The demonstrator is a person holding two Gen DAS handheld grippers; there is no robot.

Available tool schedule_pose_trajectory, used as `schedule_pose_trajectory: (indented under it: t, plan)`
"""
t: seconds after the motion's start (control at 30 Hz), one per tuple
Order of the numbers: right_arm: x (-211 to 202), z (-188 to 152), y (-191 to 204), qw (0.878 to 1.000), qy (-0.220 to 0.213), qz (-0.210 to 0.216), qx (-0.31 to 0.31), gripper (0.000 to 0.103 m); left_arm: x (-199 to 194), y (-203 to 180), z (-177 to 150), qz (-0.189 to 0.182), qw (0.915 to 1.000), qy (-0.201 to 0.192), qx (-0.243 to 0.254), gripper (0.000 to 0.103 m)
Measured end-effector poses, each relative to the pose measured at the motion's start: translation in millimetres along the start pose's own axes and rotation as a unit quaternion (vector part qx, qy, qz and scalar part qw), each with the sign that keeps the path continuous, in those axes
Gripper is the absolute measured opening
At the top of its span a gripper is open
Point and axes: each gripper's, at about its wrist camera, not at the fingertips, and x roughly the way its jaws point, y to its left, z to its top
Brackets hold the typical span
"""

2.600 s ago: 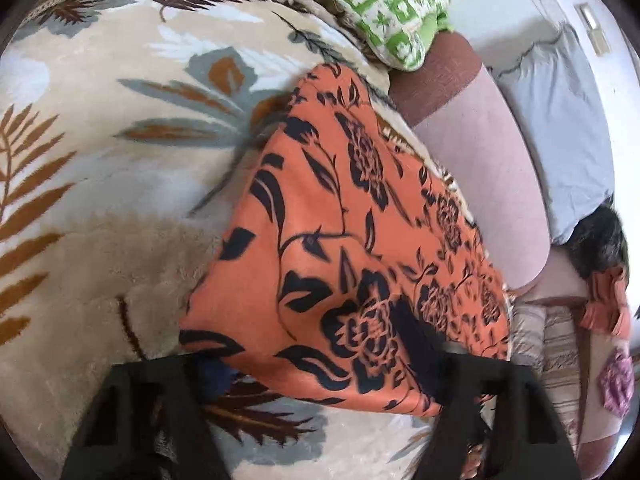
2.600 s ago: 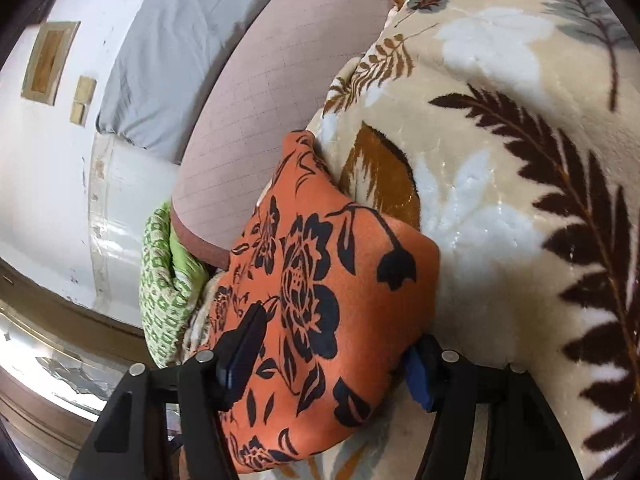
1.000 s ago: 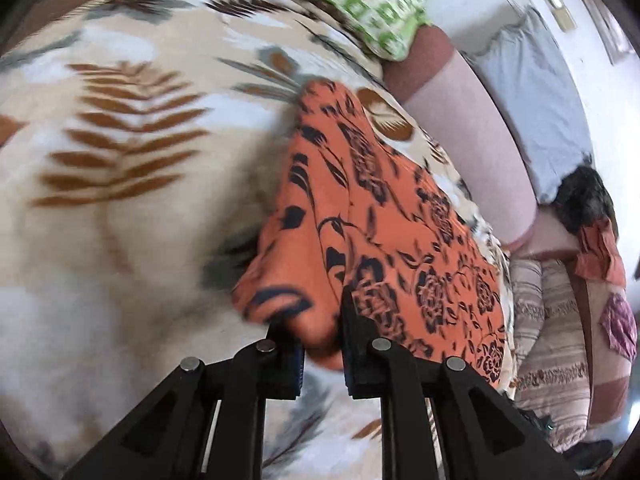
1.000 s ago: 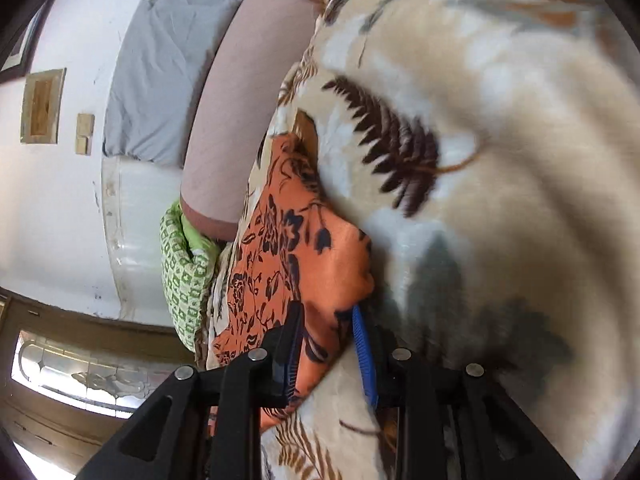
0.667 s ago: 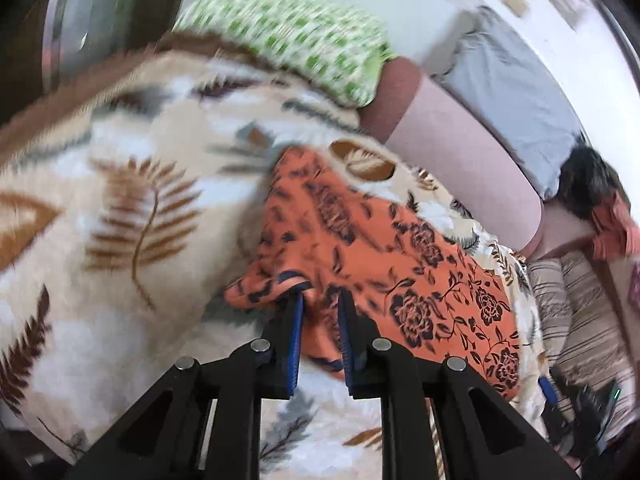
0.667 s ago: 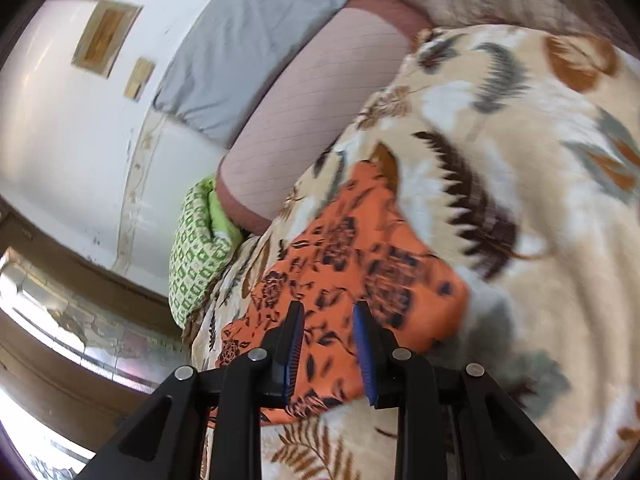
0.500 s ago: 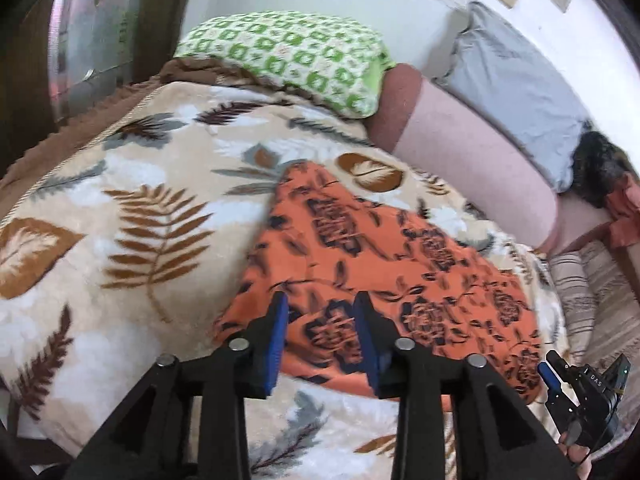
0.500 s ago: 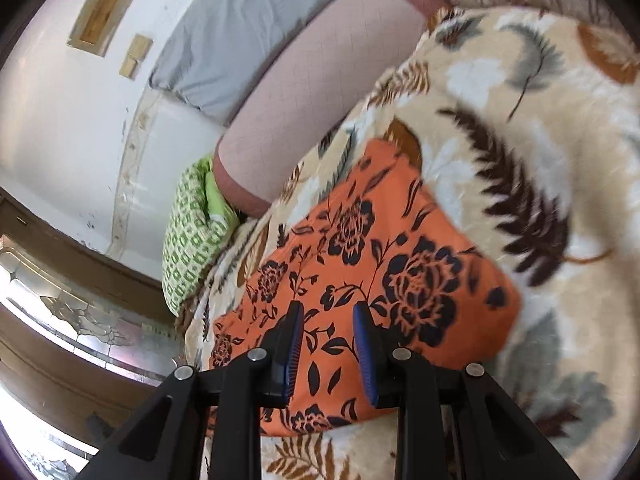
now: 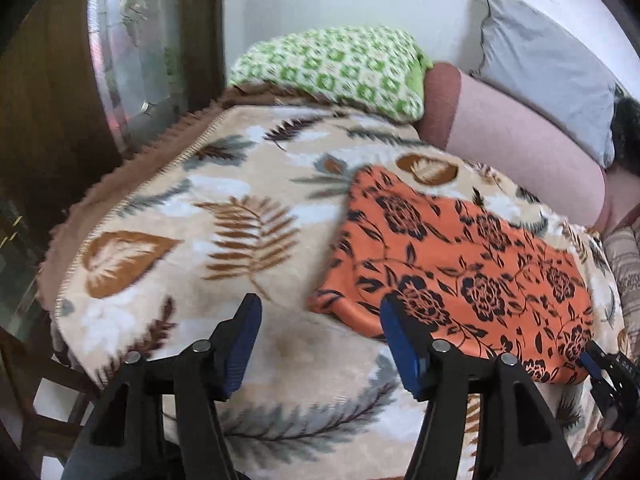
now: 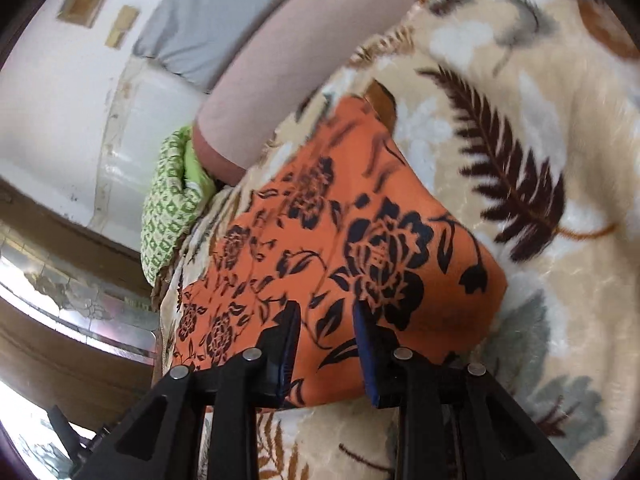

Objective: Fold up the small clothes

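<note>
The orange garment [image 9: 452, 268] is lying flat on the leaf-print blanket [image 9: 224, 220], a rough rectangle, orange with black roses and vines all over. From the left wrist view its long axis runs diagonally, from the far end near the pink bolster [image 9: 516, 148] down toward the near right corner of the blanket. The near left corner looks a bit rounded and thick, like there's more than one layer there.

The left gripper [image 9: 320, 340] is spread wide with nothing between its blue pads, hanging over the blanket just in front of that near left corner; its right finger overlaps the cloth edge in the view, can't tell if it's touching.

The right gripper [image 10: 326, 344] is at the other end, jaws narrow but with a clear gap. Orange cloth [image 10: 340, 256] shows in the gap, not clamped as far as I can see.

A green patterned pillow [image 9: 336, 68] sits at the far end by the bolster, with a grey pillow [image 9: 548, 92] behind.
</note>
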Motion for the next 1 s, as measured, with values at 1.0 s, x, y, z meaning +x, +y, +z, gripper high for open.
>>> schedule_pose_trajectory:
  t: [1.0]
  plan:
    - [65,-14,14,0.996,0.084,0.007,-0.025,0.051,130,-66,-43,0.04,0.9884,0.04,0.141,0.103]
